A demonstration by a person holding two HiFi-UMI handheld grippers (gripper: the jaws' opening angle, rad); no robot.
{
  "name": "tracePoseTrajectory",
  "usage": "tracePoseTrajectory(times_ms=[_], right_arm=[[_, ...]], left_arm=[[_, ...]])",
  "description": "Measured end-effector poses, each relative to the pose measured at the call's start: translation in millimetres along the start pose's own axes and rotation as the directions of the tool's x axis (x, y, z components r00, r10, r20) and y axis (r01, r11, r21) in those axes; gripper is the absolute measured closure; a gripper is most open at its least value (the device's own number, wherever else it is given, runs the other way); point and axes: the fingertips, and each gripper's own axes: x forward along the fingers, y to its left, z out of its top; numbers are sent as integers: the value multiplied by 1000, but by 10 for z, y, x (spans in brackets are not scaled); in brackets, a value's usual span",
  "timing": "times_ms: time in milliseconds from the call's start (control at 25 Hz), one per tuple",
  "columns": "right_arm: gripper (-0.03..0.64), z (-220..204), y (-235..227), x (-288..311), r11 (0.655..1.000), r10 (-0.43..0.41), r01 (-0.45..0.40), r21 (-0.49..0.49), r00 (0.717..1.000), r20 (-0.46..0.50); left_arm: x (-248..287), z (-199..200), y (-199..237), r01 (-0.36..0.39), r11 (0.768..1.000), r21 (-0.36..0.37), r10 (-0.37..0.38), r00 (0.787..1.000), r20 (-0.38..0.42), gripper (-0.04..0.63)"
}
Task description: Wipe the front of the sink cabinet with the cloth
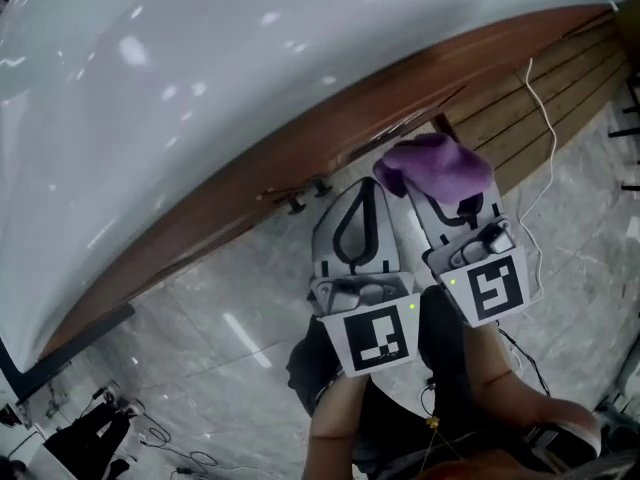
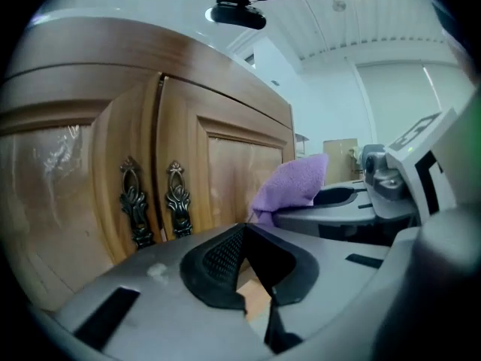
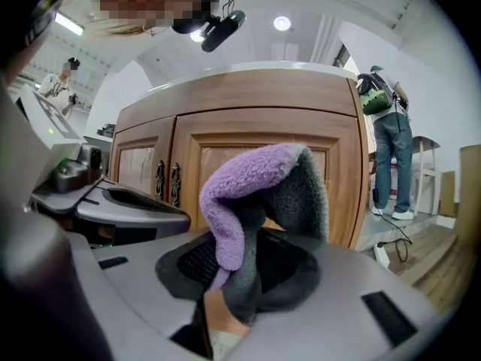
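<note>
The cloth (image 3: 252, 194) is clamped in the right gripper's (image 3: 239, 277) fingers, bunched ahead so that it would meet the nearby sink cabinet front (image 3: 225, 138) first; the left gripper (image 2: 244, 239) is held alongside, fingers closed, empty.

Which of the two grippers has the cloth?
The right gripper: its jaws are shut on the purple cloth, while the left gripper has its jaws closed on nothing.
</note>
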Motion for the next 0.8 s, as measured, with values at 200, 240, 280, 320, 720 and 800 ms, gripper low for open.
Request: tracePoseTrajectory(times_ms=[200, 240, 280, 320, 720, 800], right_arm=[[451, 221, 57, -217, 1000, -4, 3, -11, 999, -52], [451, 304, 69, -267, 1000, -2, 0, -20, 998, -62], [451, 404, 84, -303, 1000, 4, -6, -26, 998, -65], [451, 516, 102, -328, 999, 11, -13, -30, 998, -67], [451, 2002, 203, -654, 998, 63, -62, 16, 997, -47], [451, 2297, 183, -701, 998, 54, -53, 24, 998, -39]], left_arm=[[-197, 90, 3, -27, 997, -74, 25, 999, -27, 595], [-247, 148, 21, -47, 994, -100, 44, 998, -34, 595], [-296, 232, 54, -76, 989, -126, 72, 997, -39, 595], [-342, 334, 91, -105, 984, -140, 100, 994, -45, 595], [-886, 1715, 222, -169, 969, -181, 169, 986, -17, 595], [-978, 2034, 255, -165, 970, -178, 168, 986, 5, 595]])
